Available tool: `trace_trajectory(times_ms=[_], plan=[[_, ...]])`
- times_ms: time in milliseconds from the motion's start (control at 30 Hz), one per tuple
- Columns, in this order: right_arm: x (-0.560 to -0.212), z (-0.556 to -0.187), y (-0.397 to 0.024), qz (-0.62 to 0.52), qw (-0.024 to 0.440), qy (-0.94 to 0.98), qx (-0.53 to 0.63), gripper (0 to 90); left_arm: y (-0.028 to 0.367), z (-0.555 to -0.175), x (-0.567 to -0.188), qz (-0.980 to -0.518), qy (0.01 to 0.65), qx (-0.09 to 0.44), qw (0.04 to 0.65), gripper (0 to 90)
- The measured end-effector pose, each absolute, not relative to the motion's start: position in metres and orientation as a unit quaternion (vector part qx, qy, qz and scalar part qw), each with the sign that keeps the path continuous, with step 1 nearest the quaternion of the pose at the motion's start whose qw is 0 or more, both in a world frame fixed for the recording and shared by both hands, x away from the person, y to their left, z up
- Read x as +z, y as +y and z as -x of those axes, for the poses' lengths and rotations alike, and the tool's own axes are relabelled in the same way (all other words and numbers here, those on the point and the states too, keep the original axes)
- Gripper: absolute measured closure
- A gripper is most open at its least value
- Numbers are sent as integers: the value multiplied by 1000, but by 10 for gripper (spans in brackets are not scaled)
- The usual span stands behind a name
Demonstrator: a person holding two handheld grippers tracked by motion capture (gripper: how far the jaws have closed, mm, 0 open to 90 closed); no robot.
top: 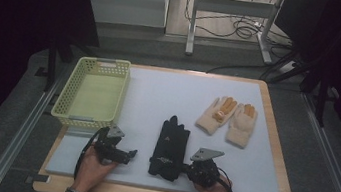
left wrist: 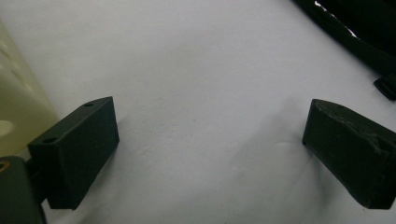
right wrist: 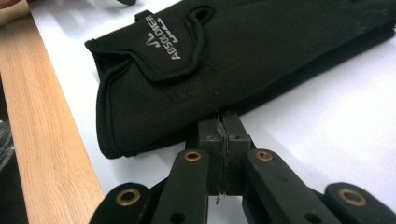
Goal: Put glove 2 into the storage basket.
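Observation:
A black glove (top: 170, 144) lies lengthwise on the white mat, cuff toward me; its cuff with a printed logo (right wrist: 233, 60) shows large in the right gripper view. My right gripper (top: 179, 168) (right wrist: 222, 116) has its jaws pressed together on the glove's edge beside the cuff. My left gripper (top: 131, 153) (left wrist: 210, 149) rests low over bare mat to the left of the glove, jaws wide apart with nothing between them. The glove's edge (left wrist: 359, 32) crosses the top right corner of the left gripper view.
A pale yellow basket (top: 64, 99) (left wrist: 14, 107) stands at the mat's left, just beyond my left hand. Two cream knitted gloves (top: 216, 115) (top: 242, 123) lie side by side at the right. The wooden board's edge (right wrist: 42, 140) borders the mat near me.

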State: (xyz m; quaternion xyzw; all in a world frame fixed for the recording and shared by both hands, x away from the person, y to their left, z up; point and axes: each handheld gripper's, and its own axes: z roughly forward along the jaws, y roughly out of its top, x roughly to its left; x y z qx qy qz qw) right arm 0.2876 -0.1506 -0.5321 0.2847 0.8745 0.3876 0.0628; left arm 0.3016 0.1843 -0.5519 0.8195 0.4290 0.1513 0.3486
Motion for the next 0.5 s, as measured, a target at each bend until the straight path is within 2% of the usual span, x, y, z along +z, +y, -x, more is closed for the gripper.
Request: trace_trajectory(times_ms=[500], plan=[[-535,-296,-109,-265,63,879,392,854,203,-298,-552,-828,419,147,342,18]])
